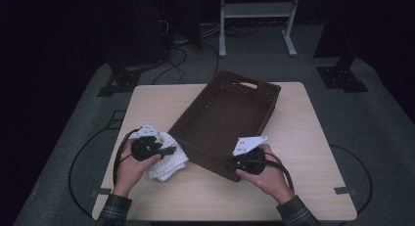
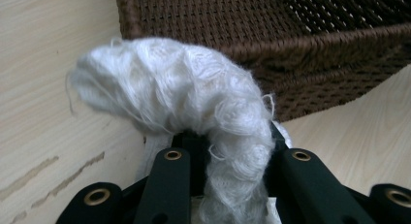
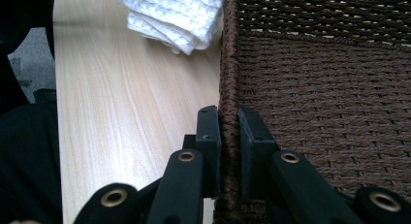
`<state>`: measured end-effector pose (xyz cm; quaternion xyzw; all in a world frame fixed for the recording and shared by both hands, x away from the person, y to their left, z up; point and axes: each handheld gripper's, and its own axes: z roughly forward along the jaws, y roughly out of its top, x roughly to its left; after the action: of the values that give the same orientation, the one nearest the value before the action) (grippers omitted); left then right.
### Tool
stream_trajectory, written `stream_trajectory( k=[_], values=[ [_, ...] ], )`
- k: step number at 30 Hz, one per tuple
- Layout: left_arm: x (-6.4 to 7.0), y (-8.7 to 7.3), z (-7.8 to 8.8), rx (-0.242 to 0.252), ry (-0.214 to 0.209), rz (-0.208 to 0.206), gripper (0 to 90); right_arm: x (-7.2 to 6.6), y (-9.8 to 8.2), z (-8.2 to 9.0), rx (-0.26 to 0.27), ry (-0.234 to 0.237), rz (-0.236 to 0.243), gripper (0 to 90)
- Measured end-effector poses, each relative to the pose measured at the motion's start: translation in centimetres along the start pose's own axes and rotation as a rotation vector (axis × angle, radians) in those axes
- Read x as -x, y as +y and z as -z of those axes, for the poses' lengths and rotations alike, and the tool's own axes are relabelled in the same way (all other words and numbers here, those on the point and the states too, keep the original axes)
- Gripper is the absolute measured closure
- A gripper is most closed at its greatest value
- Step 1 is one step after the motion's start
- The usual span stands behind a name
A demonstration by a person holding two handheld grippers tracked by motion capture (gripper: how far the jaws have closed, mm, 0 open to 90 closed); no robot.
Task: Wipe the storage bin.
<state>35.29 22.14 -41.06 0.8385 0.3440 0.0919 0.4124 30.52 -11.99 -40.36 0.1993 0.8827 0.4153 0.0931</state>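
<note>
Two grips are in play around the brown woven basket (image 1: 226,123), and each has its own weak spot. Just beside the basket's near-left wall, the left gripper (image 1: 169,150) has its jaws clenched on a bunched fold of the white knitted cloth (image 2: 194,93), the rest of which droops over the jaw tips and lies on the desk (image 1: 156,103). That loose part could drag against the basket rim and snag on the weave, or the soft fold could slip out if the pinch is shallow (fuzzy yarn gives little to bite on). At the basket's near corner, the right gripper (image 3: 228,132) has its jaws clamped on the thin wall edge. If that hold twists or tugs, the basket will likely skid or tip, spoiling the drop.
</note>
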Motion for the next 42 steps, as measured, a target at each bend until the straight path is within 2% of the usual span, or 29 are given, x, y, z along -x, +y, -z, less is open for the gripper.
stream_trajectory(
  k=[7, 17, 22, 27, 33, 38, 42],
  values=[
    [-0.8, -0.6, -1.2, -0.013, -0.008, 0.031, 72.9, 0.1, -0.1, -0.1, 0.004, 0.004, 0.010, 79.6],
    [-1.4, -1.7, -2.6, -0.066, 0.008, 0.062, 72.7, 0.0, -0.1, -0.1, 0.003, 0.003, 0.013, 79.6],
    [-1.4, -2.3, -3.7, -0.122, 0.021, 0.056, 72.8, 0.0, -0.1, -0.1, 0.005, 0.002, 0.018, 79.5],
    [-1.4, -2.6, -4.2, -0.141, 0.032, 0.059, 72.7, 0.0, -0.1, -0.1, 0.006, 0.002, 0.018, 79.5],
    [-1.5, -3.0, -5.0, -0.186, 0.046, 0.061, 72.8, 0.0, -0.1, -0.1, 0.006, 0.002, 0.017, 79.5],
    [-1.4, -3.1, -5.0, -0.186, 0.044, 0.059, 72.7, 0.0, -0.1, -0.1, 0.008, 0.002, 0.015, 79.5],
    [-1.2, -2.8, -4.4, -0.153, 0.026, 0.058, 72.8, 0.0, -0.2, -0.1, 0.009, 0.003, 0.013, 79.5]
  ],
)
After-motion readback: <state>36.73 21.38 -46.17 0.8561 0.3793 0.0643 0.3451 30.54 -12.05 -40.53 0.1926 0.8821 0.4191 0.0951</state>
